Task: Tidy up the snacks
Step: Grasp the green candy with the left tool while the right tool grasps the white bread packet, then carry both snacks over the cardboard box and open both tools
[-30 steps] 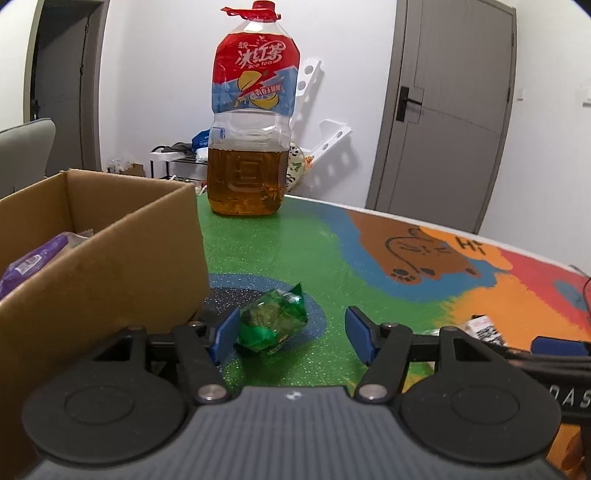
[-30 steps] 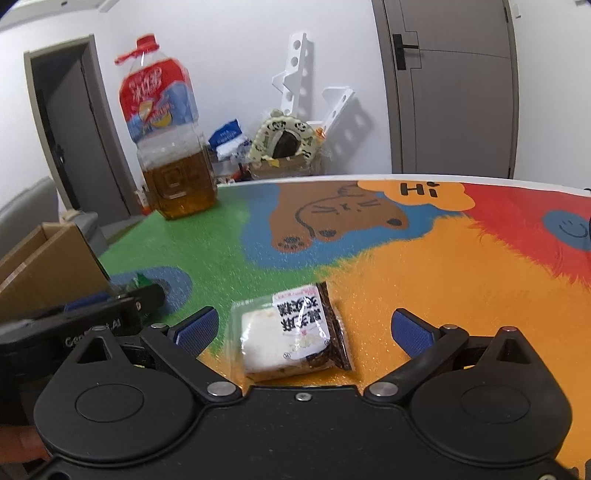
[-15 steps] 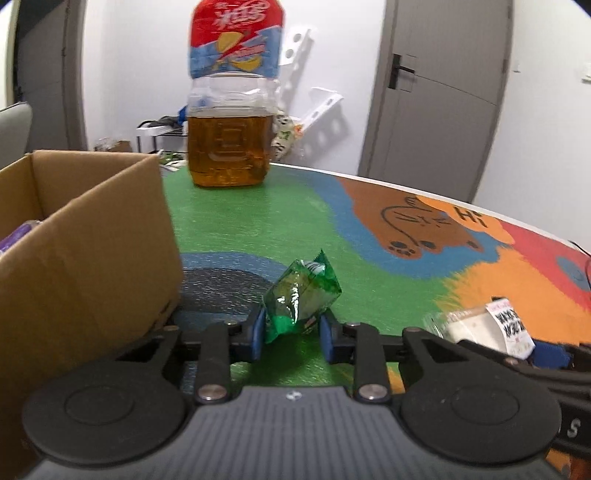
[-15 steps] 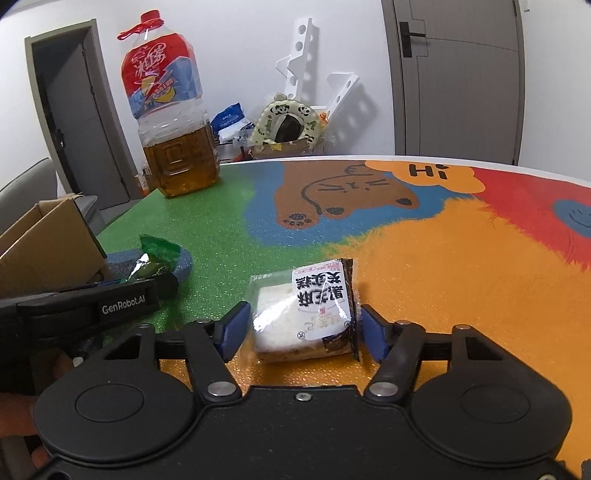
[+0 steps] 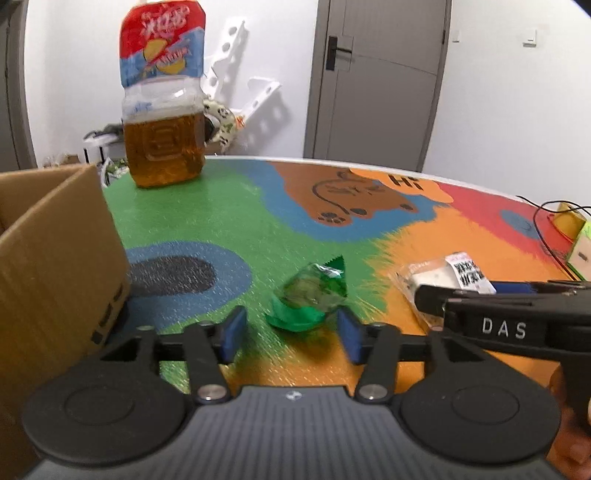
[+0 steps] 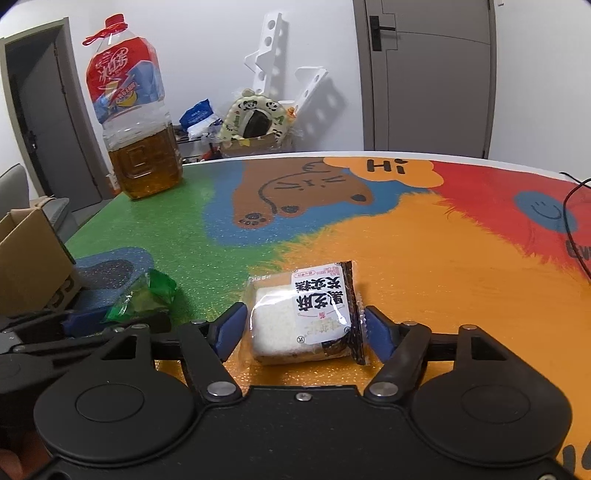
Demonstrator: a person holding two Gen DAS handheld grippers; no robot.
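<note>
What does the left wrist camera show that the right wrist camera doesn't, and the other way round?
Only the left wrist view: a yellow-green box at the table's far right edge. Only the right wrist view: the bottle's red cap, a blue bag and a panda-print cushion behind the table. Both show the tea bottle, cardboard box, green snack packet, white cake packet and colourful table mat.

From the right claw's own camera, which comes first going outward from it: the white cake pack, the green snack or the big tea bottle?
1. Cake pack: right between the fingers of the right claw, on the orange patch.
2. Green snack: off to the left, by the other claw.
3. Tea bottle: far left, at the table's back edge.
</note>
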